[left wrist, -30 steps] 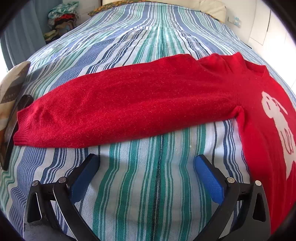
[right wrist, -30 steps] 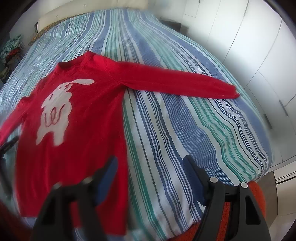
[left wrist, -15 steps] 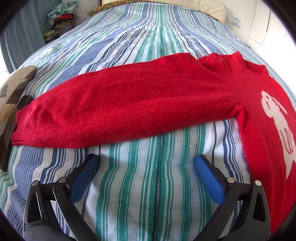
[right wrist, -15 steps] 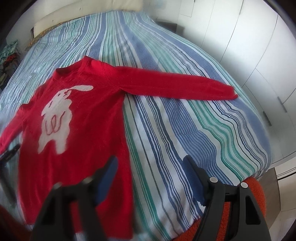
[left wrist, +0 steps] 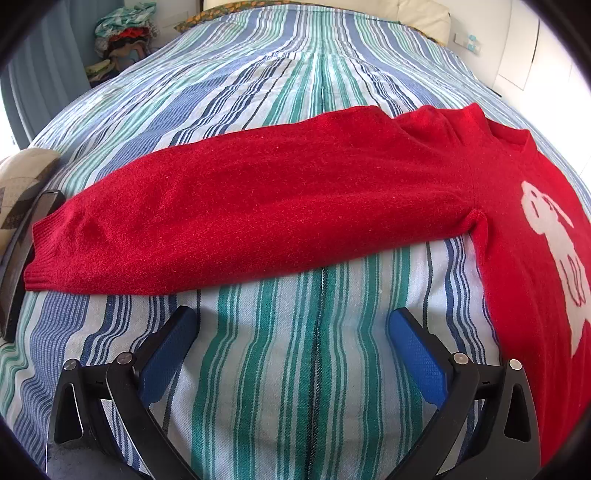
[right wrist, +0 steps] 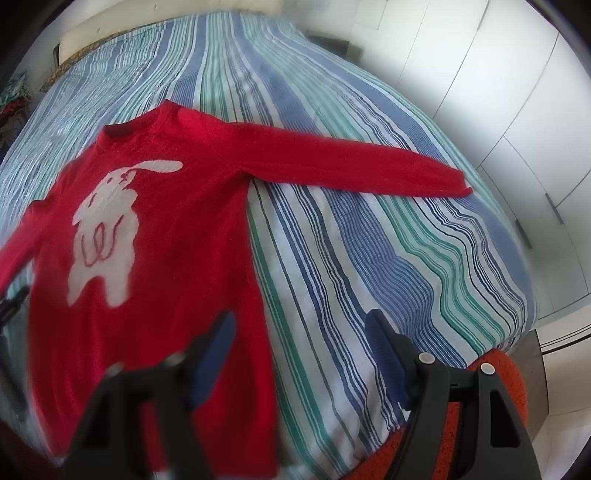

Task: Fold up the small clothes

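A red knit sweater (right wrist: 177,236) with a white rabbit on its chest lies flat, front up, on a striped bed, both sleeves spread out sideways. In the left wrist view one sleeve (left wrist: 258,206) stretches across the picture, its cuff at the far left. My left gripper (left wrist: 291,332) hangs open above bare bedspread just below that sleeve, nothing between its blue pads. In the right wrist view my right gripper (right wrist: 299,332) is open over the sweater's side edge near the hem, one finger (right wrist: 218,339) above red knit, the other above the bedspread. It holds nothing.
The striped bedspread (right wrist: 369,258) covers the whole bed. A dark flat object (left wrist: 22,258) and a patterned cushion (left wrist: 18,184) lie by the left cuff. Piled clothes (left wrist: 122,33) sit at the far left corner. White cupboard doors (right wrist: 498,110) stand right of the bed; an orange-red mat (right wrist: 495,398) lies below its corner.
The right wrist view has drifted a little, so the sweater sits slightly lower and further right in it. The left gripper and the sleeve below it look unchanged.
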`<state>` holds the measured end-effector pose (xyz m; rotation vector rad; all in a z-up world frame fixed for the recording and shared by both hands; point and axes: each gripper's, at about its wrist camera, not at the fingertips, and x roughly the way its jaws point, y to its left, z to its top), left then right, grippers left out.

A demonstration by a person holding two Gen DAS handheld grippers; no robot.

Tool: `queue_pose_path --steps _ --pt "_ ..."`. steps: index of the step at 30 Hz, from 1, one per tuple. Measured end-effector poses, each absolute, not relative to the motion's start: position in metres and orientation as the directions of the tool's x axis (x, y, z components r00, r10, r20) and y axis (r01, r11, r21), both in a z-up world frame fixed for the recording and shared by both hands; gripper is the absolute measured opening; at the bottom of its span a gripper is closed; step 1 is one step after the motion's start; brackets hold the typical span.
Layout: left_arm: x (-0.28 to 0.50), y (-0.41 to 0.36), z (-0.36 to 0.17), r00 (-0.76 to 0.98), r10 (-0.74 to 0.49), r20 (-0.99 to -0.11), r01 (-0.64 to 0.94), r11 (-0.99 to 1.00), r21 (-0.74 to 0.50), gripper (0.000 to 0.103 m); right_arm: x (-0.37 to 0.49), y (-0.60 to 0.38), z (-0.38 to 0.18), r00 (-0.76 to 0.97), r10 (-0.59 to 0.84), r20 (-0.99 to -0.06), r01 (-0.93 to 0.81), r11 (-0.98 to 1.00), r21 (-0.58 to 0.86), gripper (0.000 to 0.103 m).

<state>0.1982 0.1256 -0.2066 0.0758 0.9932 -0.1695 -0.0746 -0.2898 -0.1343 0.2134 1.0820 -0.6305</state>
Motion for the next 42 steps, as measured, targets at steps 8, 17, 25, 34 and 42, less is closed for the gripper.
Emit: queue_pose_path --steps 8,17,25,34,42 --pt "0.198 0.126 -0.207 0.534 -0.109 -0.839 0.176 0.984 -0.015 0.103 -0.074 -0.285 -0.131 0.300 -0.392 -0.870 0.575 0.802 -0.163 0.072" --pt "0.198 0.126 -0.207 0.535 -0.108 -0.838 0.175 0.984 -0.015 0.103 -0.069 -0.264 -0.132 0.350 -0.362 -0.864 0.533 0.835 -0.134 0.072" --pt "0.198 0.126 -0.207 0.536 -0.107 -0.837 0.175 0.985 -0.014 0.103 -0.074 -0.259 -0.131 0.397 -0.341 -0.852 0.516 0.851 -0.100 0.072" --pt "0.199 0.126 -0.207 0.535 -0.110 -0.838 0.176 0.984 -0.018 0.103 -0.084 -0.272 -0.132 0.387 -0.348 -0.854 0.558 0.826 -0.084 0.072" --pt "0.199 0.126 -0.207 0.535 -0.110 -0.838 0.175 0.984 -0.017 0.103 -0.076 -0.256 -0.132 0.415 -0.339 -0.844 0.491 0.865 -0.106 0.072"
